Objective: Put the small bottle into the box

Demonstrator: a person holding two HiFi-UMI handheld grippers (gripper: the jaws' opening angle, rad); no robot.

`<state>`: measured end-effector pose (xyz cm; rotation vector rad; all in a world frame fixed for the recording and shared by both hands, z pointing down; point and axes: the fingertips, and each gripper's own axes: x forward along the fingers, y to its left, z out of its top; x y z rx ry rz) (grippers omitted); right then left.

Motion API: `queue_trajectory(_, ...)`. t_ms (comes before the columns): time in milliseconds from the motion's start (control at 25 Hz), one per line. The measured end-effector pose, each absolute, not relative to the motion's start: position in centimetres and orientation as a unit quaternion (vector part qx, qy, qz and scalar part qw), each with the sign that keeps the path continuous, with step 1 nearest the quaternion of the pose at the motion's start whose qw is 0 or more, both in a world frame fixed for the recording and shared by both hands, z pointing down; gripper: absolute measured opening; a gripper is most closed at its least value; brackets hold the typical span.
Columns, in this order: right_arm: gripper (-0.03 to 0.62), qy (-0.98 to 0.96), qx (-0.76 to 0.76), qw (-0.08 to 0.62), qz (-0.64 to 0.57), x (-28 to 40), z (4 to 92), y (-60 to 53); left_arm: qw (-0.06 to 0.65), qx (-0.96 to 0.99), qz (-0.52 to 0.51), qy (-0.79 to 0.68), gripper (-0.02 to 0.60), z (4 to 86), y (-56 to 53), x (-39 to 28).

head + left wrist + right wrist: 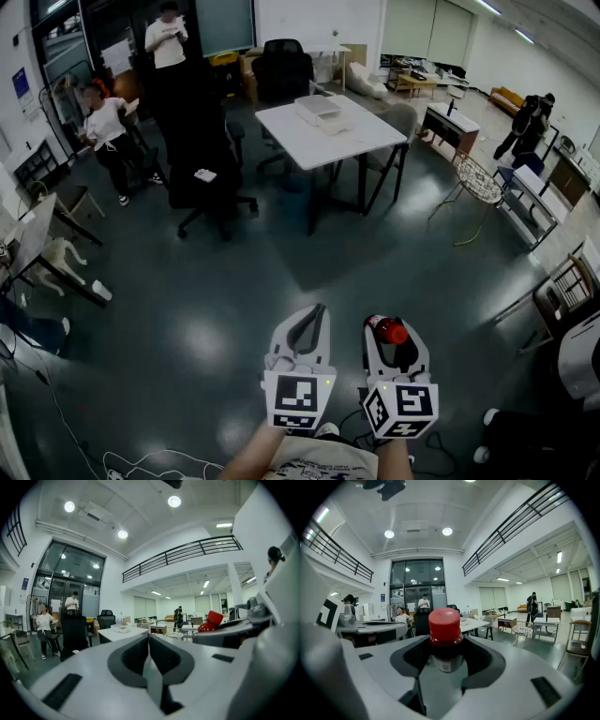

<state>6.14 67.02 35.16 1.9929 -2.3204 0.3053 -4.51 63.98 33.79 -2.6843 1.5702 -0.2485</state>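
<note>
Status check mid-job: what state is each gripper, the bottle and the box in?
left gripper: jaws shut, empty.
right gripper: closed on the small bottle.
small bottle: upright, red cap on, not yet in the box.
box: on the white table, far ahead; open or lidded unclear.
</note>
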Motion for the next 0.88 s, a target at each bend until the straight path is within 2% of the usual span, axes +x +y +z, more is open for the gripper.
queue_trajectory(880,0.229,-0.749,0.653,0.035,0.106,4.8,35.5,61.1,0.005,-0.867,-0.068,0.494,0.020,33.9,57.8,-5.8)
